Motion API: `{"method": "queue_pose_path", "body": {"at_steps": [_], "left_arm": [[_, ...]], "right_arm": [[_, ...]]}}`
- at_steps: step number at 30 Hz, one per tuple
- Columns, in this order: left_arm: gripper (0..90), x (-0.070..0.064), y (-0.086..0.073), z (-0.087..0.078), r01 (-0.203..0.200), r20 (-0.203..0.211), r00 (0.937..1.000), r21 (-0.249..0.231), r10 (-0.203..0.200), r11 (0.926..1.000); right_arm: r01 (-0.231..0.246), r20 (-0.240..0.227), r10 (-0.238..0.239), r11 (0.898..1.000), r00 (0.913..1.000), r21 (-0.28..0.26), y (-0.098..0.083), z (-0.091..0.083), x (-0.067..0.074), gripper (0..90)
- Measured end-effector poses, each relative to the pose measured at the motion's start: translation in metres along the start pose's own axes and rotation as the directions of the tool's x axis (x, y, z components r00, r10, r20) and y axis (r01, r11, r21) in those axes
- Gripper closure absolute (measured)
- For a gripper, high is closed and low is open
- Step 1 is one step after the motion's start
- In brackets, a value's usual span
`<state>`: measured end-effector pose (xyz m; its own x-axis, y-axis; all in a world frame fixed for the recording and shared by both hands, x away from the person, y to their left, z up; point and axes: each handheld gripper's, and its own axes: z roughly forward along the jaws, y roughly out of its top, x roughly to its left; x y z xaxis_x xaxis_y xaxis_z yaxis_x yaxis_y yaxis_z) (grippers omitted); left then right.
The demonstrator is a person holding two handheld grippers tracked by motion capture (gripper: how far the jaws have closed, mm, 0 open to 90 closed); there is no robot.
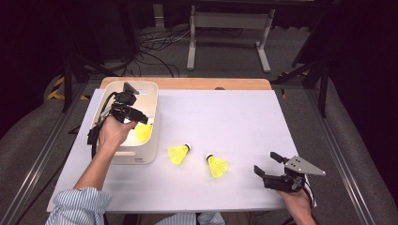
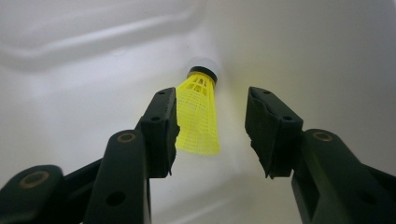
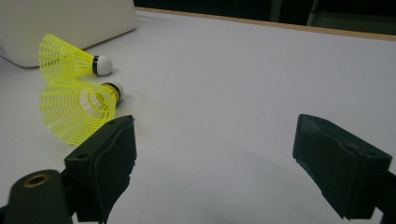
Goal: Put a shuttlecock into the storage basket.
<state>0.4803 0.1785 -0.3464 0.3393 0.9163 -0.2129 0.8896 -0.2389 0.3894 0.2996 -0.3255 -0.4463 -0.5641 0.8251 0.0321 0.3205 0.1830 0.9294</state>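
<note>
Shuttlecock (image 2: 198,114) in white bin (image 1: 149,93) (between parted left jaws); right jaws open.

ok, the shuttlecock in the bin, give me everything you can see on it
The shuttlecock has a yellow mesh skirt that looks plastic, a black band and a white rounded cap. It lies inside the white bin, cap toward the bin wall, skirt toward the left gripper. It sits between the open jaws: the skirt is against the left-hand pad, or just behind it, and clear of the other.

Yellow mesh shuttlecocks (image 1: 179,153), black-banded, apparently white-tipped; white bin (image 1: 149,140).
</note>
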Motion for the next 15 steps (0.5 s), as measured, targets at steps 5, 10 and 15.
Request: {"method": "queue_pose_path", "body": {"at_steps": [5, 10, 15], "left_arm": [[47.3, -0.003, -0.001, -0.004, -0.013, -0.032, 0.9994, -0.004, 0.013, 0.9999], [43.0, -0.005, -0.001, -0.008, -0.016, -0.024, 0.9996, -0.025, 0.015, 0.9996], [40.3, -0.008, -0.001, -0.013, -0.028, -0.01, 0.9996, -0.042, 0.028, 0.9987]], "right_arm": [[0.0, -0.001, 0.0, 1.0, 1.0, 0.0, 0.0, 0.0, 0.0, 14.0], [0.0, -0.003, 0.0, 1.0, 1.0, -0.001, 0.0, 0.0, 0.0, 14.0], [0.001, -0.004, -0.001, 1.0, 1.0, 0.0, 0.0, 0.0, 0.0, 14.0]]}}
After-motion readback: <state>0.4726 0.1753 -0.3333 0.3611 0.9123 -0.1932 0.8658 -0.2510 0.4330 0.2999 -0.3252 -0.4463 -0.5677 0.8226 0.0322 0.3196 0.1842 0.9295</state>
